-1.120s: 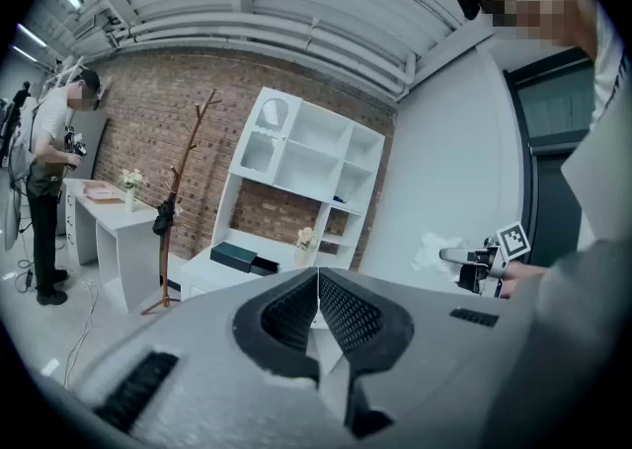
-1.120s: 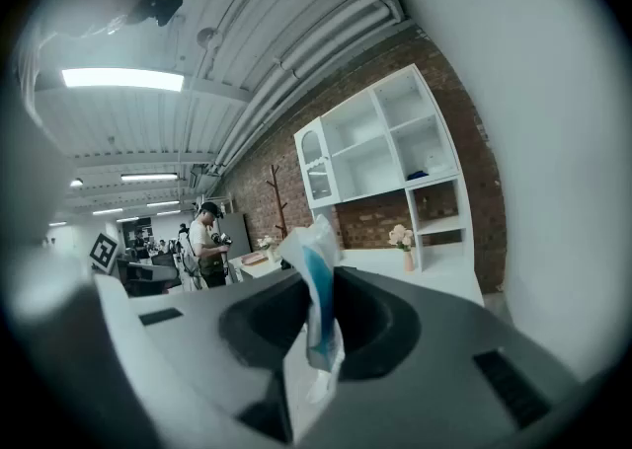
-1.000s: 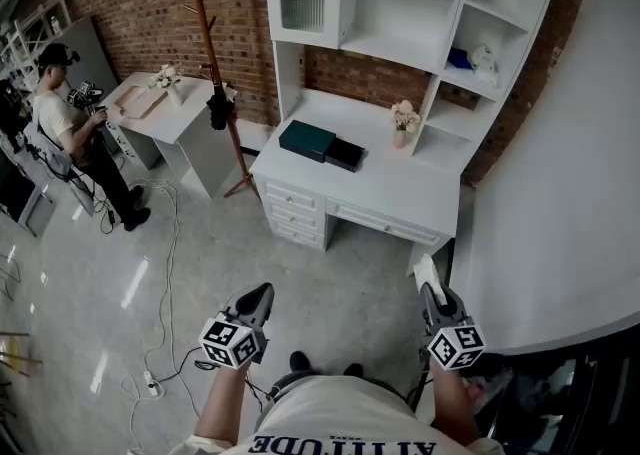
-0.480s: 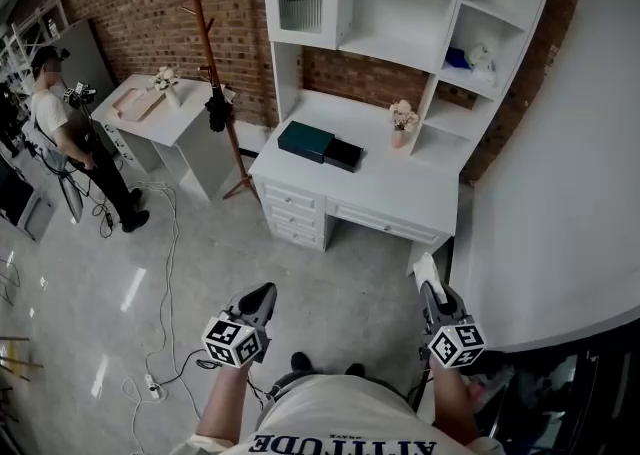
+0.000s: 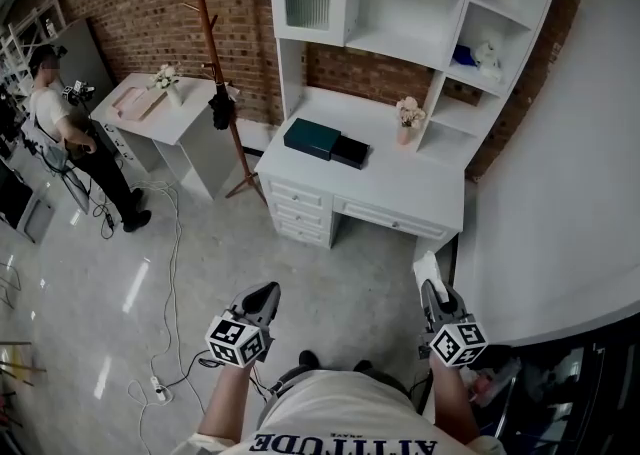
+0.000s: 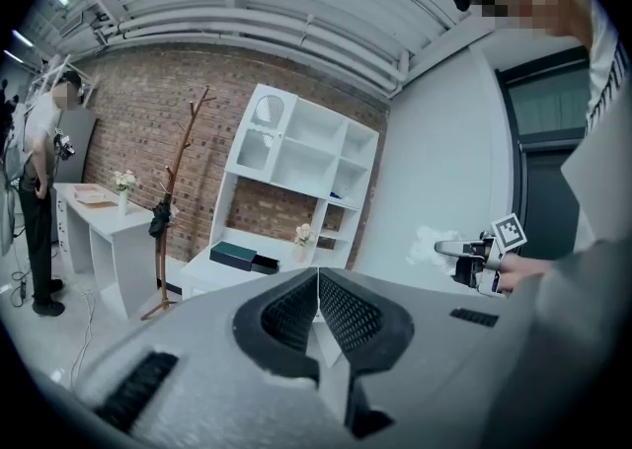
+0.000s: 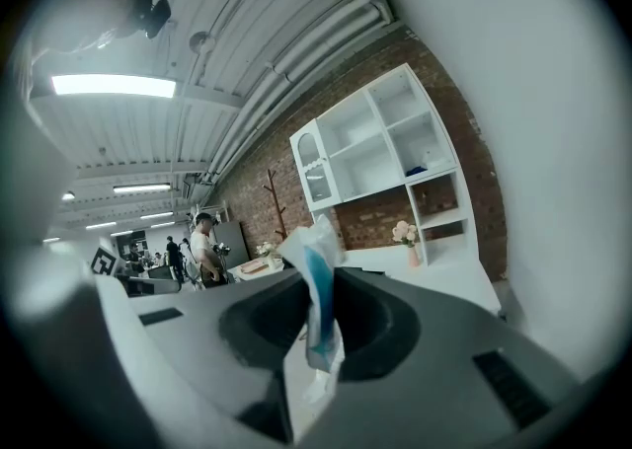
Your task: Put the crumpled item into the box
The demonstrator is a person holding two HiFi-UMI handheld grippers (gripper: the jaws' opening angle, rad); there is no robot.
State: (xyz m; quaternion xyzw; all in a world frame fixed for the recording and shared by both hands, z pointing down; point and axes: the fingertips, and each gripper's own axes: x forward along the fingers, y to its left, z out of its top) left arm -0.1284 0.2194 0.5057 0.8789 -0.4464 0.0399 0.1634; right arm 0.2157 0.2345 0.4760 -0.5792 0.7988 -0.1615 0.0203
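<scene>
A crumpled white and blue wrapper (image 5: 426, 267) sticks up from my right gripper (image 5: 430, 289), which is shut on it; in the right gripper view the wrapper (image 7: 314, 274) is pinched between the jaws of that gripper (image 7: 316, 324). The dark teal box (image 5: 311, 137) lies on the white desk (image 5: 400, 188) well ahead of both grippers, also showing as the box (image 6: 234, 256) in the left gripper view. My left gripper (image 5: 264, 293) hovers over the floor, shut with nothing in it; its jaws meet at the left gripper's (image 6: 317, 281) tips.
A flower vase (image 5: 406, 125) stands on the desk under a white shelf unit (image 5: 400, 3). A wooden coat stand (image 5: 215, 73) is left of the desk. A person (image 5: 60, 133) stands by a second white table (image 5: 165, 118). Cables (image 5: 165, 273) trail over the floor. A curved white wall (image 5: 560, 193) runs on the right.
The person at the far left has shifted slightly. The desk sits a little further right in the head view. Both grippers keep their states, the wrapper still in the right one.
</scene>
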